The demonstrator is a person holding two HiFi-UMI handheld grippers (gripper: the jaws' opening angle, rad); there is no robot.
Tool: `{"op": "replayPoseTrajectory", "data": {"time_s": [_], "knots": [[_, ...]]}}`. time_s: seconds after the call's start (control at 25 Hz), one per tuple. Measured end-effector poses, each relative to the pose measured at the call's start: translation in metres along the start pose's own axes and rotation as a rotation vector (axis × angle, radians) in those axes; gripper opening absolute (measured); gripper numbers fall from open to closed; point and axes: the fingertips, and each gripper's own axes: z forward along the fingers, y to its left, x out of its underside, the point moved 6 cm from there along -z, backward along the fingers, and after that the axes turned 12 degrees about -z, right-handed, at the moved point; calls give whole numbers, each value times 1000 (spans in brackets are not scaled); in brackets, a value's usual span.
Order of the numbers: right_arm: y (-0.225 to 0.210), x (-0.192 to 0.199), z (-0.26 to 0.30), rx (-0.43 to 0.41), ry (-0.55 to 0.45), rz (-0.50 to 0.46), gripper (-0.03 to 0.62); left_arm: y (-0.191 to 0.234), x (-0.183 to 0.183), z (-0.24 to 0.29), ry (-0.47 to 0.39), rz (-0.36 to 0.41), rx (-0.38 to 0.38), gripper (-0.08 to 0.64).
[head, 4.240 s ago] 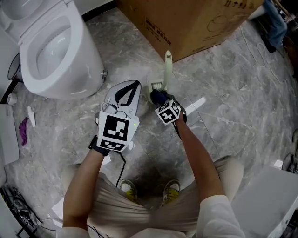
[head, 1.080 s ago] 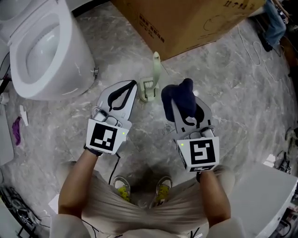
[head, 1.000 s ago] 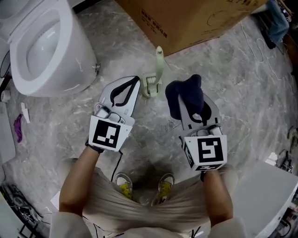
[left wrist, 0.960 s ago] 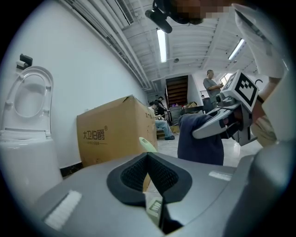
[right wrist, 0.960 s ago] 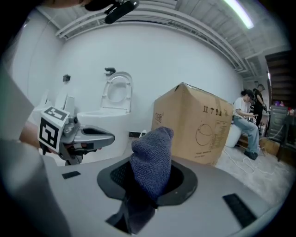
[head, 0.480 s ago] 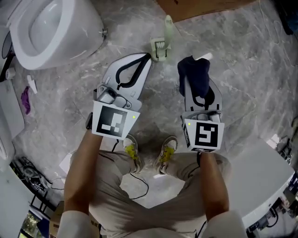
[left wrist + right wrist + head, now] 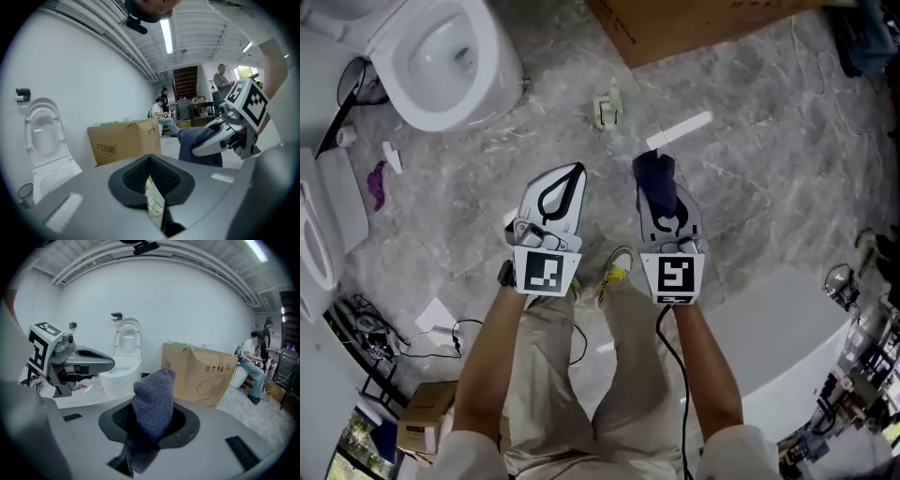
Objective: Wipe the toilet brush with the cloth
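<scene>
Plainly the wiping has not begun. The grey marbled floor (image 7: 769,187) carries everything: the toilet (image 7: 492,84) at its far left corner, a cardboard box (image 7: 703,23) along its far edge, and between them, near that far edge, the toilet brush (image 7: 605,108) standing in its holder, well apart from both tools.

The left gripper (image 7: 570,176) hangs above the middle of the floor with its fingers pressed together on nothing. The right gripper (image 7: 661,192), just beside it, has its fingers clenched on the dark blue cloth (image 7: 654,171), which bunches up past the tips and hangs below them.

So the step in hand looks like the approach: cloth secured, brush not yet touched. The next move probably calls for carrying both tools forward and down to the brush. The left fingers must part to take the pale handle and steady or lift it. Then the cloth can be drawn along it without tipping the holder.
</scene>
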Motion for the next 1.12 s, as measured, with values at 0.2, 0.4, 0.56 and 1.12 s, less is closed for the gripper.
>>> {"op": "replayPoseTrajectory", "data": {"time_s": [0.2, 0.4, 0.56, 1.12], "knots": [[-25, -87, -77, -20, -11, 15, 113, -20, -99, -54, 3, -31, 11, 2], [-46, -161, -137, -24, -21, -20, 114, -37, -188, -93, 17, -17, 59, 2], [-84, -222, -185, 5, -52, -38, 114, -44, -251, -133, 18, -7, 86, 2], [-126, -349, -312, 112, -245, 0, 115, -58, -398, -210, -147, -46, -59, 2]]}}
